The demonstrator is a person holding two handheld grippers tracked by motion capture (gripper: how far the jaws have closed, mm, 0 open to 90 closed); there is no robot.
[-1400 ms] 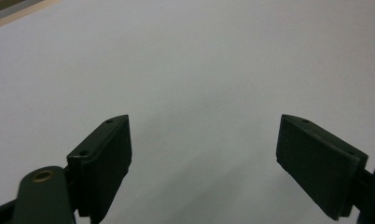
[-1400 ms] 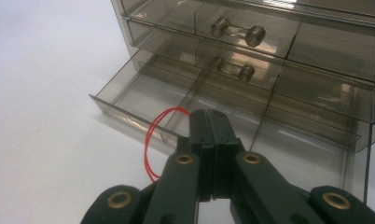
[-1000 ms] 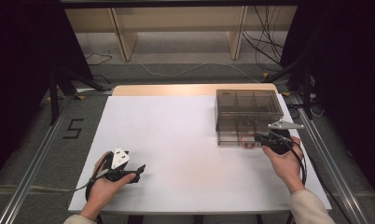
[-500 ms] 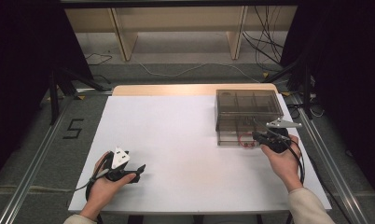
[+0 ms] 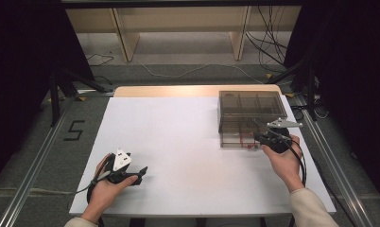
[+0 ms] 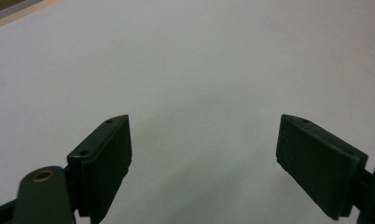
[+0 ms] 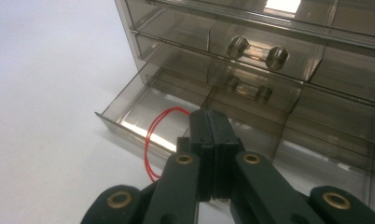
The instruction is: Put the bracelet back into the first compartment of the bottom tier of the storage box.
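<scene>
My right claw (image 7: 212,140) is clenched on a red loop (image 7: 154,140) over the open bottom drawer (image 7: 143,100); the high view hides that grip. My left claw (image 6: 204,158) rests released on the counter (image 5: 178,142).

High view looking down over table (image 5: 188,142); right gripper view close on drawers (image 7: 251,70), shared with high view.
</scene>
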